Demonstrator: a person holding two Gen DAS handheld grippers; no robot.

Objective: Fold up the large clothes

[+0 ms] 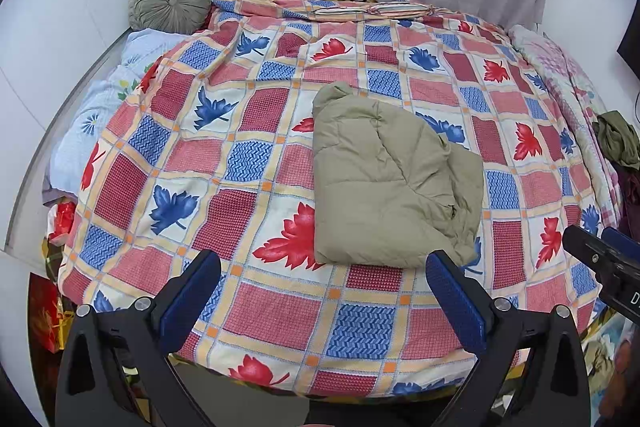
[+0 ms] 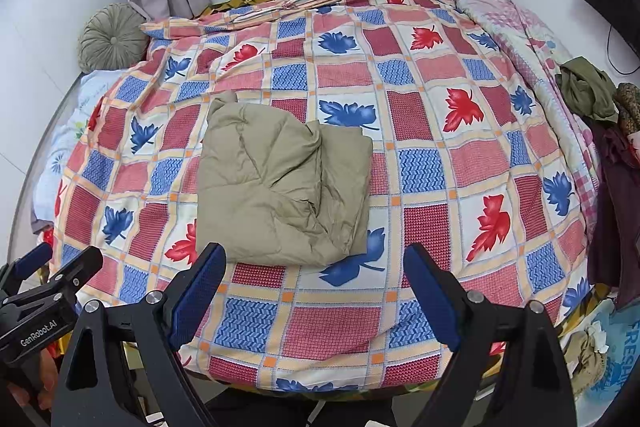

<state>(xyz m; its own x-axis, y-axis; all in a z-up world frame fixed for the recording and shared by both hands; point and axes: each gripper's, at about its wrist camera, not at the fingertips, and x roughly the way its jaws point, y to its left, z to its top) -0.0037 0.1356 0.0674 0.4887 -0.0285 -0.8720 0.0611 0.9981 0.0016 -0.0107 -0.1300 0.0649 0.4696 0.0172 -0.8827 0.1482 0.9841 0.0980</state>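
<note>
Two grippers hang spread and empty above the near edge of the bed (image 1: pixel 280 315). Left to right: the left gripper (image 1: pixel 322 301), then the folded jacket (image 1: pixel 392 183) ahead of both, then the right gripper (image 2: pixel 316 291). The jacket lies near the quilt's middle, its long axis running away from the tools. From the left gripper it sits ahead and slightly right; from the right gripper, ahead and slightly left. Neither looks clearly nearer; folding seems nearly finished.

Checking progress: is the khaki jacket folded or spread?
Folded: the khaki puffer jacket lies as a compact layered bundle on the bedspread.
</note>
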